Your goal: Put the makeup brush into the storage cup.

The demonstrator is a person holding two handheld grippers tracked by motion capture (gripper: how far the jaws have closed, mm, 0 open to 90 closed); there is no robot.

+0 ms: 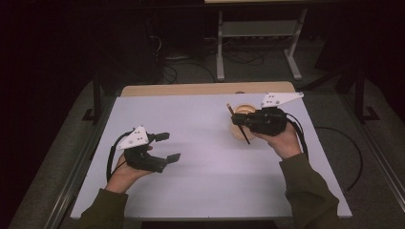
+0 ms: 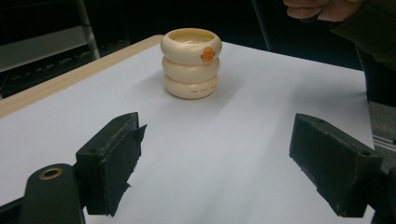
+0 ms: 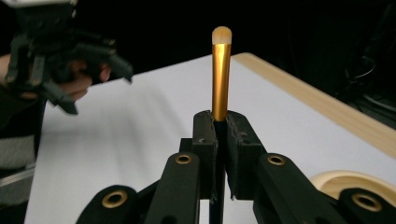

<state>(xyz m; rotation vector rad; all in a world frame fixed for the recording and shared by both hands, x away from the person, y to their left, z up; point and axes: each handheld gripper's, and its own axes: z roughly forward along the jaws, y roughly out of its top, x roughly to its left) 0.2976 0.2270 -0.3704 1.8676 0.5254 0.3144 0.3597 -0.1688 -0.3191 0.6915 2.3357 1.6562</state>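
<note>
A cream ribbed cup (image 1: pixel 243 109) with an orange emblem stands at the table's far right; it is also ahead in the left gripper view (image 2: pixel 191 63). My right gripper (image 1: pixel 239 122) hovers just beside it, shut on a makeup brush (image 1: pixel 245 136). The brush (image 3: pixel 221 70) has a gold ferrule and tan tip standing up from the pressed pads (image 3: pixel 205 140); its black handle hangs below. The cup's rim (image 3: pixel 345 179) peeks in at the lower right there. My left gripper (image 1: pixel 171 146) sits at the left of the white table, open (image 2: pixel 217 158) with nothing between its jaws.
The white sheet (image 1: pixel 205 171) covers the table, with a wooden strip (image 1: pixel 191 89) along the far edge. Beyond it stand a metal frame (image 1: pixel 258 43) and loose cables on the dark floor. The other hand's gripper (image 3: pixel 98 86) shows far left in the right gripper view.
</note>
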